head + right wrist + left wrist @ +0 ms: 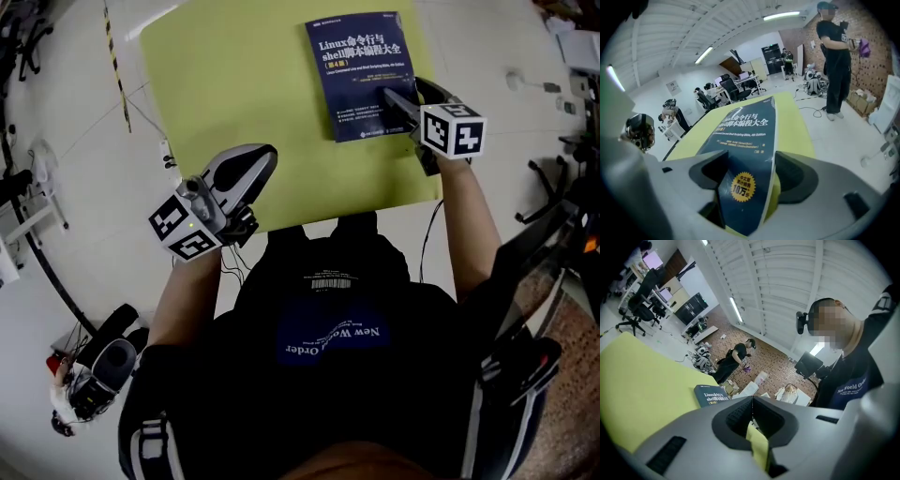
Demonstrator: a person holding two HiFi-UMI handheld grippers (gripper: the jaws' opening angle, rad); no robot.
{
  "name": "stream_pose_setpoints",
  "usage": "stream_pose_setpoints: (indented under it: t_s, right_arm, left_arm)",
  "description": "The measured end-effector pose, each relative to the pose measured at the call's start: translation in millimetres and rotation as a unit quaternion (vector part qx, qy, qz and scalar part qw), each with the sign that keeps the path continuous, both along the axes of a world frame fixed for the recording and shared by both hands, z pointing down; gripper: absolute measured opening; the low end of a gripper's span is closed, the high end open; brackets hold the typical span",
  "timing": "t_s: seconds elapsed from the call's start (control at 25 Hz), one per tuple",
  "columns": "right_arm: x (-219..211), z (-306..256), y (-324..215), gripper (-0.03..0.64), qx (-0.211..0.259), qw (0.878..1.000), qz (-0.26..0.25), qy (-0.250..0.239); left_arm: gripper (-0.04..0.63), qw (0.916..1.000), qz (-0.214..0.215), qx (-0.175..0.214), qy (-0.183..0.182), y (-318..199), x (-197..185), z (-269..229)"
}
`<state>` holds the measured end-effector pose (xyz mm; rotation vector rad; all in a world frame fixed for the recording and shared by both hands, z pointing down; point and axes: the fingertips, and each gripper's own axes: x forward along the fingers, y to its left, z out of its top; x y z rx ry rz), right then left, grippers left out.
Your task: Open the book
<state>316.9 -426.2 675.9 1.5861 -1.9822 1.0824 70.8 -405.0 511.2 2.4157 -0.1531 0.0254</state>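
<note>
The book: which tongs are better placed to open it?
Right. The right tongs stand open around a corner of the book; the left tongs are shut, away from it, at the edge of the table.

Right gripper [749, 164] is sitting with its jaws spread wide, the dark blue book [740, 126] lying between them on the yellow-green table [794, 122], and a person [836, 65] is standing beyond.
</note>
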Motion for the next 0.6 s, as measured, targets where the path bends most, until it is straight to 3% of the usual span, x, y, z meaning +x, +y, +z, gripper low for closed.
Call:
stream_pose_setpoints:
  t_s: [0.12, 0.24, 0.48, 0.6]
  right_arm:
    - [0, -1, 0, 0.305, 0.001, 1.000, -0.004, 0.025]
    - [0, -1, 1, 0.305, -0.004, 1.000, -0.003, 0.020]
    - [-2, -24, 2, 0.304, -0.004, 0.999, -0.009, -0.039]
    - [0, -39, 0, 0.302, 0.003, 0.994, -0.011, -0.105]
  left_arm:
    - [0.006, 1.0000, -0.003, -0.004, 0.007, 0, -2, -1]
    - [0.006, 0.9999, -0.004, -0.007, 0.007, 3, -4, 2]
    - [0.006, 0.9998, -0.011, -0.011, 0.012, 4, -11, 2]
    - [0.006, 0.9997, -0.014, -0.011, 0.016, 1, -15, 0]
